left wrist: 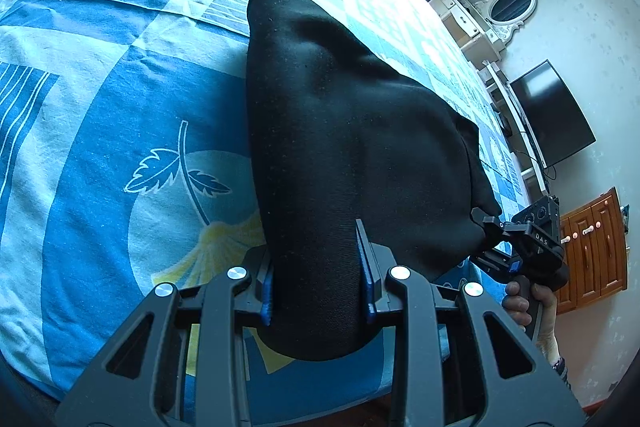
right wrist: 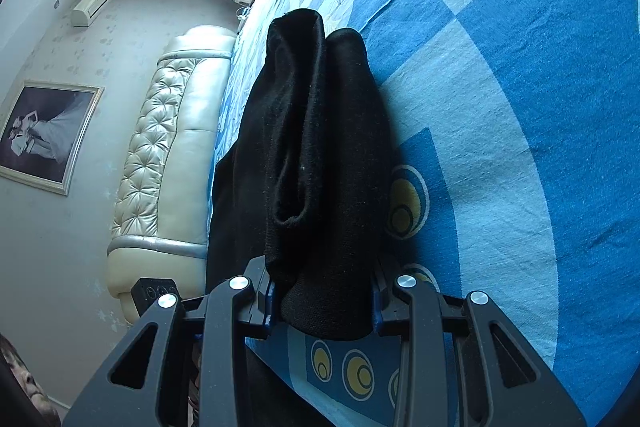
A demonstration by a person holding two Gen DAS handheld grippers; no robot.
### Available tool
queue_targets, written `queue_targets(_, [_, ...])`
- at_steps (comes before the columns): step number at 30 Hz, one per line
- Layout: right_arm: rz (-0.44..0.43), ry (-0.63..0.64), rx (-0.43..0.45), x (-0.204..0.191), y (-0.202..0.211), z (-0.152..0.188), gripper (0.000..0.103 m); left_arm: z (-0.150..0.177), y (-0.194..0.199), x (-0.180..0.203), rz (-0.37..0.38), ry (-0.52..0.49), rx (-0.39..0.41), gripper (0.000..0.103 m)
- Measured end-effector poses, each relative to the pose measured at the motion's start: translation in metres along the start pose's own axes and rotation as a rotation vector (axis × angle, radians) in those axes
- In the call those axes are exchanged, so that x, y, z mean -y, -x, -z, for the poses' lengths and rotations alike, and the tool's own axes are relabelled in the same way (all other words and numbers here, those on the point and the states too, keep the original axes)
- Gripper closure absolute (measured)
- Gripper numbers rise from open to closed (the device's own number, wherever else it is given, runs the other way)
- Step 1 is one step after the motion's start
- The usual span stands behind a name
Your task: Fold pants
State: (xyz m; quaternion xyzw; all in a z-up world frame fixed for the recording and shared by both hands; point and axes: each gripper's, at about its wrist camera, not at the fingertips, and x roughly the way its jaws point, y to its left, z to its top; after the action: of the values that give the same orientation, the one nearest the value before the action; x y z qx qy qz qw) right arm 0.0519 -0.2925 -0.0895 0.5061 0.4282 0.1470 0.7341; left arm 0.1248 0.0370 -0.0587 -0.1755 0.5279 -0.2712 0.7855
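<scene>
The black pants (left wrist: 344, 131) are held bunched above the blue patterned bed (left wrist: 100, 147), stretching forward from both claws toward the far edge. The left gripper (left wrist: 320, 279) is pinched on one end of the near edge, and the right gripper (right wrist: 324, 299) on the other, both equally near.

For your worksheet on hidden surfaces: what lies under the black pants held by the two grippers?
Under the black pants lies the blue patterned bedsheet, visible all around them. The part directly beneath is covered, so anything there cannot be seen. The left gripper and right gripper pinch the cloth.
</scene>
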Motion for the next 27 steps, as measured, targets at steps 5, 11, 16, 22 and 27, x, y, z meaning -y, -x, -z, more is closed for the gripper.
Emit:
queue_targets(5, [-0.006, -0.008, 0.001, 0.005, 0.001, 0.0, 0.069, 0.003, 0.002, -0.001, -0.002, -0.006, 0.002, 0.072])
queue_targets(11, [-0.012, -0.013, 0.002, 0.006, 0.001, 0.002, 0.069, 0.003, 0.002, -0.001, -0.003, -0.009, 0.003, 0.072])
queue_targets(16, [-0.023, -0.018, 0.003, 0.009, 0.002, 0.002, 0.068, 0.002, 0.002, -0.001, -0.004, -0.013, 0.003, 0.071])
queue_targets(22, [-0.087, -0.046, 0.026, 0.013, 0.006, 0.003, 0.046, 0.0, 0.001, -0.017, 0.065, 0.052, -0.02, 0.033])
queue_targets(27, [-0.086, -0.004, 0.039, 0.003, 0.007, 0.007, 0.03, 0.003, 0.003, -0.041, 0.139, 0.161, -0.024, 0.028])
